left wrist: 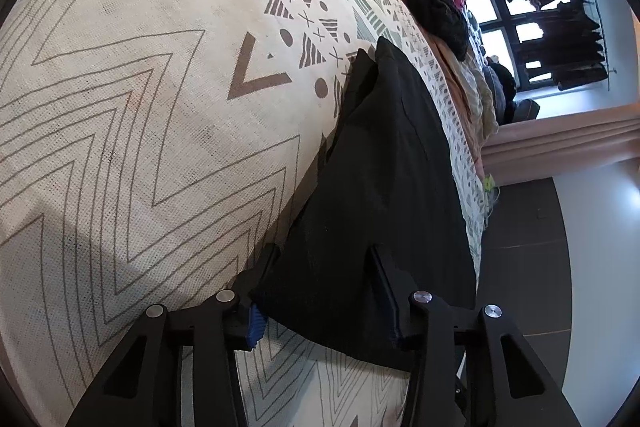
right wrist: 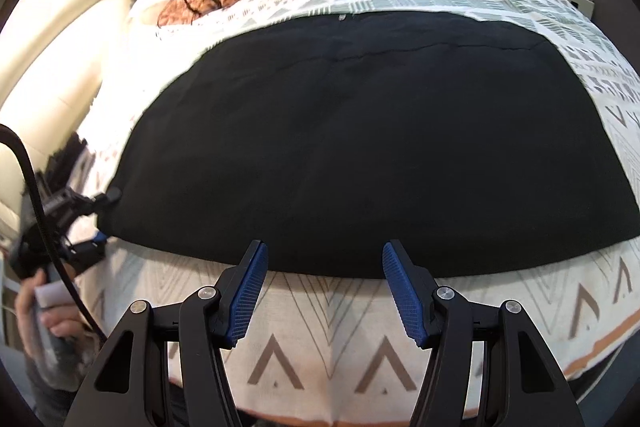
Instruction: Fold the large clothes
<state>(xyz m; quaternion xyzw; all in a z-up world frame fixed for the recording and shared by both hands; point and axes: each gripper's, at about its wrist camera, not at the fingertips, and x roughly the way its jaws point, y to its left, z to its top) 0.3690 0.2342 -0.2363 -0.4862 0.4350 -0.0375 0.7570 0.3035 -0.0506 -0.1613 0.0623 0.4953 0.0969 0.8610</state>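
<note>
Left claw [left wrist: 324, 279] straddles black garment [left wrist: 372, 187] corner, angled down.

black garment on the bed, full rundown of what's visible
The black garment is a plain, matte, soft-looking fabric piece, spread flat and wide on the patterned bedspread. A faint seam or crease runs across near its far edge. Its near edge curves just ahead of the open right gripper, which is not touching it. At its left corner, the left gripper straddles the fabric, one finger under and one over the corner; whether the pads press yet cannot be told.
</note>
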